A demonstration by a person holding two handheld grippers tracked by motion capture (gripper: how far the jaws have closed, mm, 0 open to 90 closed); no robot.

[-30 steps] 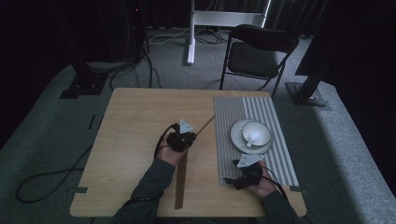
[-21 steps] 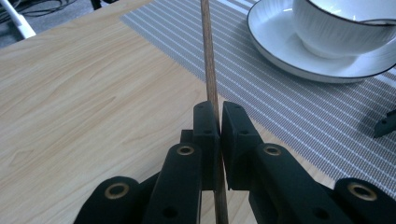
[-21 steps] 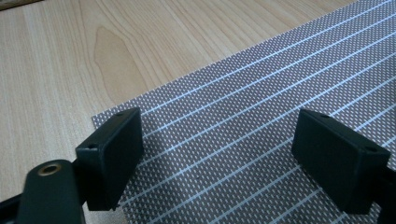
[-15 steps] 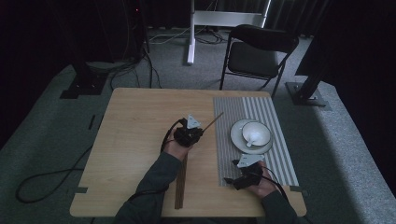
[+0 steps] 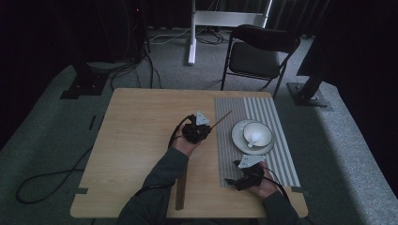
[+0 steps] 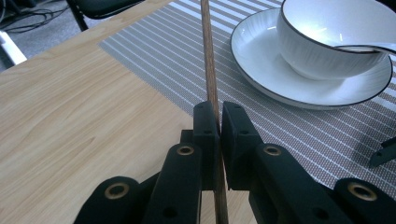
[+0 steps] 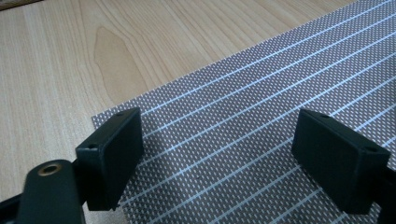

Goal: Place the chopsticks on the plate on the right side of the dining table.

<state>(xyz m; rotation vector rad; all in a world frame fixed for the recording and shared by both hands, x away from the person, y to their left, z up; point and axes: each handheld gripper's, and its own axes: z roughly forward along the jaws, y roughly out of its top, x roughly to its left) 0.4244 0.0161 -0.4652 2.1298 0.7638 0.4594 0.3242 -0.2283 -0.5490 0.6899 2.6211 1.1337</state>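
My left gripper (image 5: 204, 130) is shut on a thin brown wooden chopstick (image 5: 221, 118) that points up and right over the left edge of the striped grey placemat (image 5: 272, 157). In the left gripper view the chopstick (image 6: 210, 70) runs up between the closed jaws (image 6: 219, 116), with a white plate (image 6: 275, 79), a white bowl (image 6: 327, 42) and a spoon (image 6: 369, 46) just to the right. My right gripper (image 5: 237, 178) rests open at the placemat's near left corner, and its jaws (image 7: 219, 158) stand wide over the mat (image 7: 261, 107) with nothing between them.
The plate (image 5: 239, 140) with the bowl (image 5: 257, 133) sits mid-placemat. A long dark strip (image 5: 180, 194) lies on the wooden table (image 5: 136, 140) near the front edge, partly under my left forearm. A black chair (image 5: 258, 54) stands beyond the table.
My left gripper has moved right and slightly away from me, carrying the chopstick toward the placemat and plate. The right gripper has stayed in place.
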